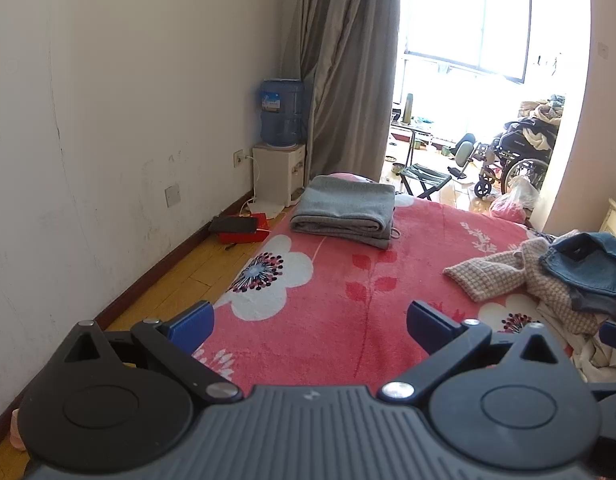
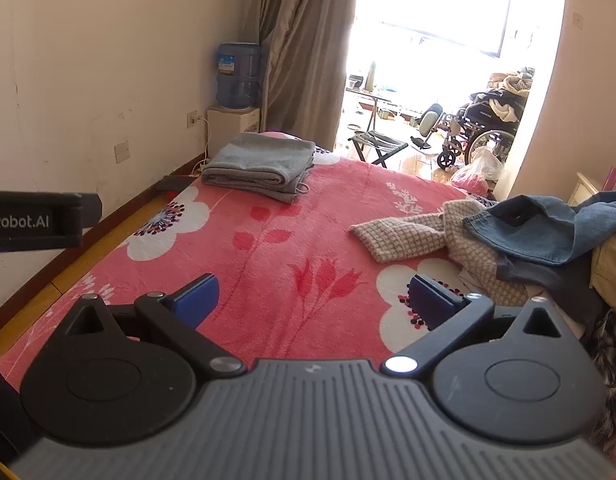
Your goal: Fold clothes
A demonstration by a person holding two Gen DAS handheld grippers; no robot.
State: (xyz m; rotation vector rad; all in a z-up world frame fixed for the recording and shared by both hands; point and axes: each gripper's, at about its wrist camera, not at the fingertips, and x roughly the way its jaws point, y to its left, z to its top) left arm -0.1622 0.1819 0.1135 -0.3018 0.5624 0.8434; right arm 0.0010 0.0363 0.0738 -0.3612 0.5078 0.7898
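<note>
Left gripper [image 1: 309,326]: spread wide, blue pads empty, touching nothing, hovering above blanket.
Right gripper [image 2: 315,298]: likewise spread wide, holding nothing, raised over blanket, aimed toward window.
Blanket [image 1: 339,312]: fleecy pink, printed with white flowers and red leaves, spread flat.
Grey stack [image 1: 343,210]: soft knit, folded into neat rectangle, at blanket's far end near curtain.
Checked top [image 1: 523,272]: beige houndstooth weave, crumpled, sleeve reaching out flat, on blanket's right side.
Jeans [image 1: 587,264]: blue denim, rumpled, lying on top of checked top.
Pile [image 2: 547,248]: unfolded, just beside right gripper's right finger, well apart from grey stack.
Curtain [image 1: 343,68]: grey-brown, hanging in long pleats.
Floor [image 1: 180,280]: yellow wood boards, left of blanket.
</note>
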